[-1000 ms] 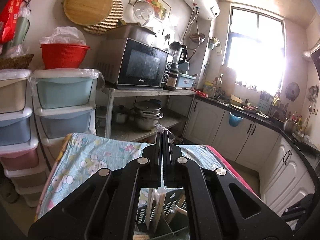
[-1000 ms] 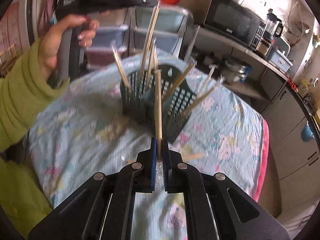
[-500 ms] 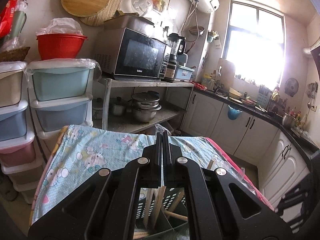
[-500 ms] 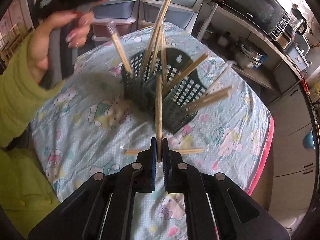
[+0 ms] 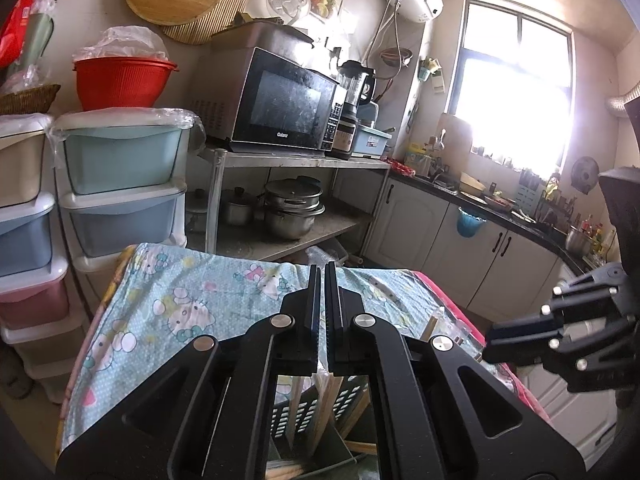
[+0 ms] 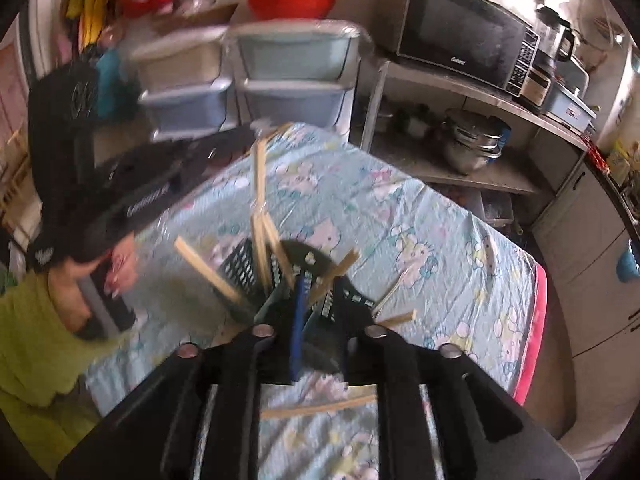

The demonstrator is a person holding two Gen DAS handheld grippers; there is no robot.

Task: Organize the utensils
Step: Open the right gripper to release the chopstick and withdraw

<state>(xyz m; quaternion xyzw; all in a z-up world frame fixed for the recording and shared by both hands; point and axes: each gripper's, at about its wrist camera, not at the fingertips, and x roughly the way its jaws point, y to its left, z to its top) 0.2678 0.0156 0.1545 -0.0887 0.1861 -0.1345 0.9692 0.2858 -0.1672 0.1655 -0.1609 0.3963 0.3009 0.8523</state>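
A dark green slotted basket [image 6: 244, 264] stands on the table with several wooden chopsticks [image 6: 260, 184] leaning out of it. My right gripper [image 6: 320, 292] hovers just above its near rim. The jaws are opening, and no chopstick is pinched between them. One chopstick [image 6: 320, 406] lies flat on the cloth under that gripper, and others [image 6: 396, 320] lie to the right. My left gripper [image 5: 323, 268] is shut and empty above the basket [image 5: 308, 412], pointing across the kitchen. A hand [image 6: 120, 272] in a green sleeve holds it at the left.
A light blue cartoon tablecloth [image 6: 420, 216] with a pink edge covers the table. Stacked plastic drawers [image 5: 120, 184] stand behind it. A metal shelf [image 5: 296, 160] holds a microwave and pots. White cabinets [image 5: 420, 228] run along the right. The right gripper's body [image 5: 560, 332] shows at the right.
My right gripper has risen and moved forward over the basket, and its jaws have parted. The chopstick they held is no longer between them. The left gripper has stayed put.
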